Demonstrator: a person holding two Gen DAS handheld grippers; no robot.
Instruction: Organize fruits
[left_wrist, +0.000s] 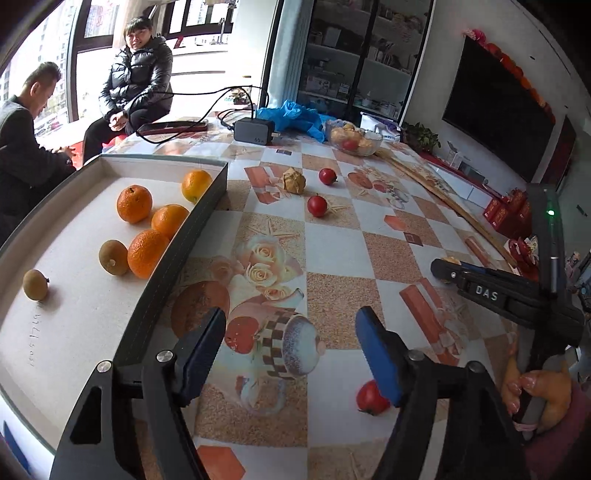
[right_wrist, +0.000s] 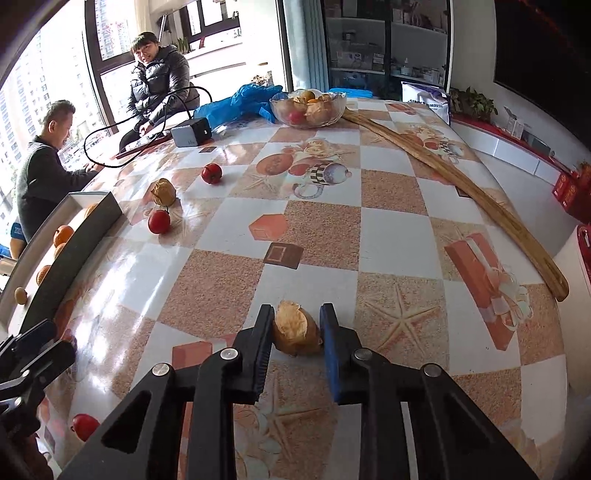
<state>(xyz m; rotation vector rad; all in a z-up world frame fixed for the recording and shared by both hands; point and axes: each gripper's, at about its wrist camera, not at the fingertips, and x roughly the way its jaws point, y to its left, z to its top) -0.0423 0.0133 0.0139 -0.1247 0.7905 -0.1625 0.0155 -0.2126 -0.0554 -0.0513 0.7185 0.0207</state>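
A shallow grey-walled tray (left_wrist: 207, 206) at the left holds several oranges (left_wrist: 135, 204) and two small brown fruits (left_wrist: 113, 257). Small red fruits (left_wrist: 317, 206) and a papery husked fruit (left_wrist: 293, 180) lie loose on the patterned table. My left gripper (left_wrist: 291, 350) is open and empty over the table, with a red fruit (left_wrist: 371, 398) by its right finger. My right gripper (right_wrist: 297, 332) is shut on a tan husked fruit (right_wrist: 295, 328) resting on the table. The right gripper also shows in the left wrist view (left_wrist: 448, 271).
A glass bowl (right_wrist: 308, 107) of fruit stands at the far end, beside a blue plastic bag (right_wrist: 243, 98) and a power adapter (right_wrist: 192, 131) with a cable. A long wooden stick (right_wrist: 461, 184) lies along the right side. Two people sit beyond the table's far left.
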